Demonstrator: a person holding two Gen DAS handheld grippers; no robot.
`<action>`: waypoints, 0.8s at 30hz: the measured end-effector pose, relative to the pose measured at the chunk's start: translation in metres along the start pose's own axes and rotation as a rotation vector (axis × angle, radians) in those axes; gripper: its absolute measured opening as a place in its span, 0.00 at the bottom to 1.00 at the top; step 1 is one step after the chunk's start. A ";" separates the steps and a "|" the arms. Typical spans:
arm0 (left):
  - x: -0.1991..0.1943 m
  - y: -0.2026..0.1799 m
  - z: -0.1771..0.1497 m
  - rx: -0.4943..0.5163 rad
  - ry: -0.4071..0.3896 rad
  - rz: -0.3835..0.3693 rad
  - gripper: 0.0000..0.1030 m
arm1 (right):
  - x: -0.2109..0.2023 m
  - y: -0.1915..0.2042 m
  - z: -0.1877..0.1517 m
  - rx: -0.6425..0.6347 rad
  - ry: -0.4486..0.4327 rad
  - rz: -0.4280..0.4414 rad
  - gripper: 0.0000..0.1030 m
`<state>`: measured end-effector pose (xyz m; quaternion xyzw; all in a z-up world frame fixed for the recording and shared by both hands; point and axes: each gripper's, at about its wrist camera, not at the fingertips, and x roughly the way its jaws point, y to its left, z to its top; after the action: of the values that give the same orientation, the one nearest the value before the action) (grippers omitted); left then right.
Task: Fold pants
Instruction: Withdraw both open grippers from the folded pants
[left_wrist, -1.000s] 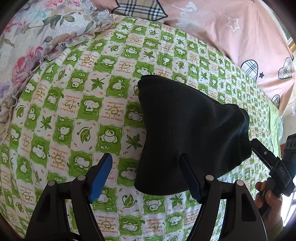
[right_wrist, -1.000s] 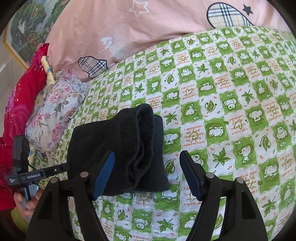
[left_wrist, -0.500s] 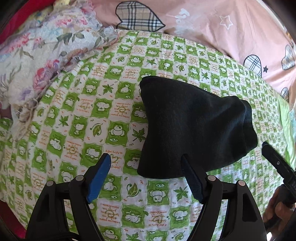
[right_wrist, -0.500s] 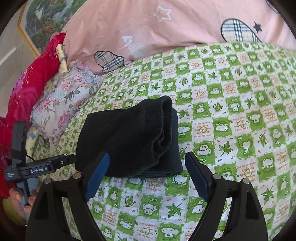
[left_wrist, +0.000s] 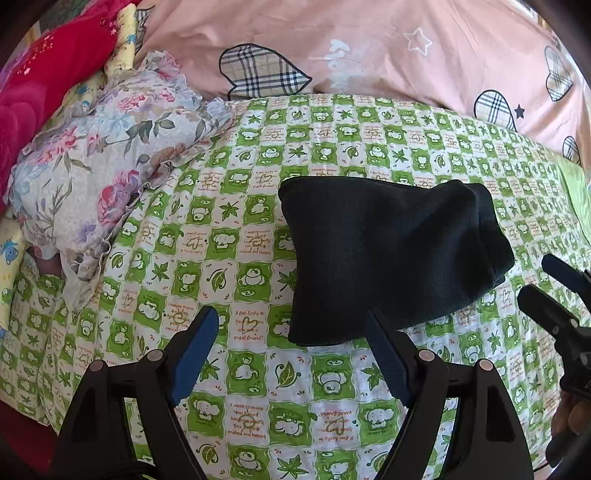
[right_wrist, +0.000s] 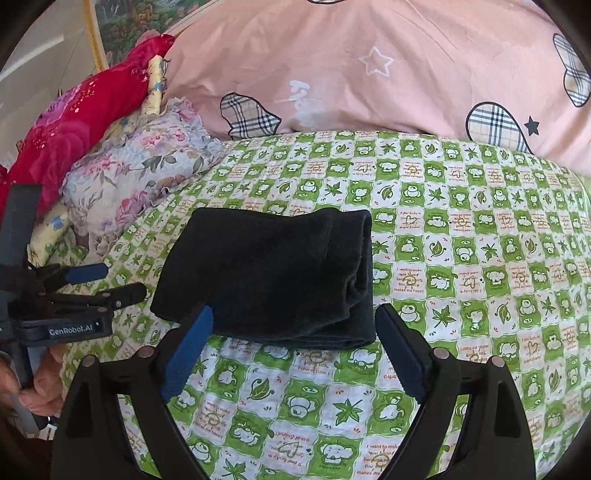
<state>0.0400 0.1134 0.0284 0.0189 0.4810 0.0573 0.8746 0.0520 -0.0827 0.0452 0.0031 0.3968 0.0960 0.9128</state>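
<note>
Left wrist view: the left gripper (left_wrist: 290, 341) is released, holding nothing. Its right pad hides a small part of the near edge of the pants (left_wrist: 388, 254), a soft black folded bundle on the checked bed (left_wrist: 258, 406).

Right wrist view: the right gripper (right_wrist: 295, 345) is also released. The pants (right_wrist: 273, 277) show stacked fuzzy layers at their right edge.

My left gripper (left_wrist: 291, 332) hangs with its blue-padded fingers (left_wrist: 194, 347) spread wide, gripping nothing. My right gripper (right_wrist: 295, 332) is parted just as wide, also gripping nothing. From the left wrist camera my right gripper sits at about four o'clock; from the right wrist camera my left hand (right_wrist: 40, 380) is wrapped around its handle at about eight o'clock.
</note>
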 end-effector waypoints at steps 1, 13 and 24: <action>0.000 0.001 -0.001 -0.007 0.005 -0.001 0.79 | 0.000 0.000 -0.001 0.003 -0.001 0.000 0.90; 0.007 0.006 -0.019 -0.060 -0.021 0.026 0.79 | 0.010 0.003 -0.014 -0.007 0.007 -0.009 0.92; 0.010 0.006 -0.024 -0.075 -0.013 0.011 0.80 | 0.020 0.012 -0.023 -0.030 0.005 -0.009 0.92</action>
<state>0.0247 0.1196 0.0080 -0.0112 0.4726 0.0799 0.8776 0.0467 -0.0693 0.0154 -0.0124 0.3978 0.0978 0.9121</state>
